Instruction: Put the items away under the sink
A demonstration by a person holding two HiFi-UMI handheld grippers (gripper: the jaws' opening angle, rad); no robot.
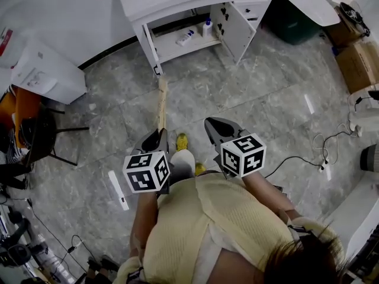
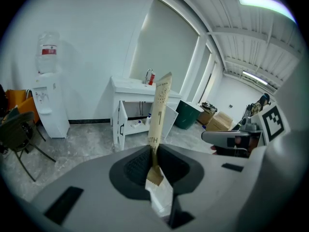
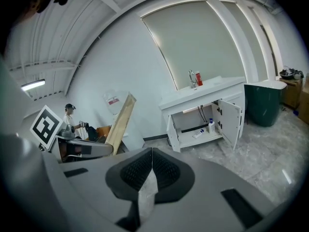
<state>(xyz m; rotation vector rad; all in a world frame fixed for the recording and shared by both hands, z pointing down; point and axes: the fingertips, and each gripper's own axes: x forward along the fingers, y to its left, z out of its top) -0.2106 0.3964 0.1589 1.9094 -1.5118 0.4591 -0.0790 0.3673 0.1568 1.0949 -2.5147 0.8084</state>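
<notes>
Left claw [image 2: 153,154]: closed on the lower end of a long tan paper packet [image 2: 159,111]. Both pads press flat against it, and its zigzag bottom edge shows just below them.
Packet: rises out of the claw, leaning forward toward the sink cabinet [image 1: 155,6] but well apart from it. There is dark print on its face.
Right claw [image 3: 151,161]: pads pressed together, with nothing seen between them. It is held beside the left claw without touching it.
Sink cabinet: white and against the wall, with a tap [image 3: 191,77] on top. Its doors are swung open, and the right door [image 1: 234,26] stands out over the floor.
Cabinet shelf: a white bottle [image 1: 185,38] lies on its side, with a blue-capped bottle [image 1: 207,27] upright near it.
Floor [image 1: 260,93]: grey marbled tiles.
Nearby: a dark green bin [image 1: 291,20] just right of the cabinet, and a water dispenser [image 1: 42,71] to its left.
</notes>
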